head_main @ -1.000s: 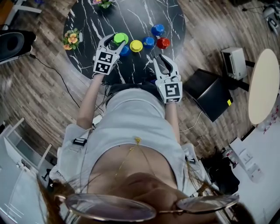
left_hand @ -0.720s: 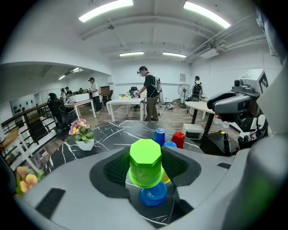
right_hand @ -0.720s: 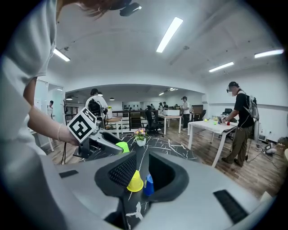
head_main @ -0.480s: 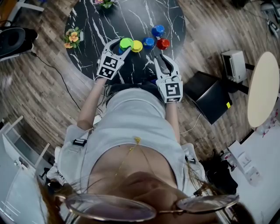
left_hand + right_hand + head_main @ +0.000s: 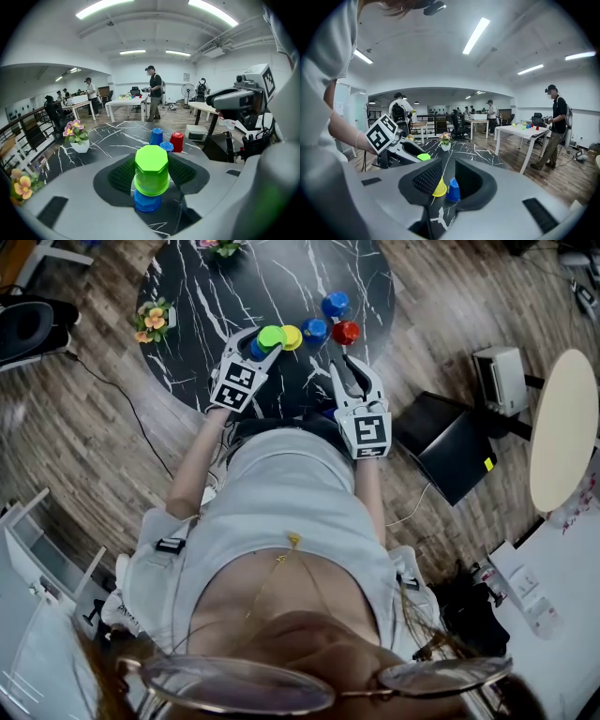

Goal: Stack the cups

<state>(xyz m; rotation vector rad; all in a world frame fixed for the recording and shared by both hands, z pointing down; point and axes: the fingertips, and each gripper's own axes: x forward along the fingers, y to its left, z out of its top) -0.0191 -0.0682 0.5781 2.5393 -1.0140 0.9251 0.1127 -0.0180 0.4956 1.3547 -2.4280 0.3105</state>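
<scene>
While poised over a round black marble table [image 5: 187, 306] on wood-plank floor [image 5: 84, 427] in a bright open office [image 5: 487, 112], clamps an upside-down lime-green cup [image 5: 151, 168] in left gripper [image 5: 263, 340] jaws, directly above a blue cup [image 5: 146, 202]; holds right gripper [image 5: 445, 179] jaws partly apart, empty.

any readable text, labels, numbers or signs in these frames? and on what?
No readable words or numbers in any view.
Left marker cube on the left claw: black-and-white square code, no letters.
Right marker cube on the right claw: the same kind of code.
Green cup: no print.
Yellow sticker on the black case: too small to read.
Papers at lower right: blurred.
</scene>
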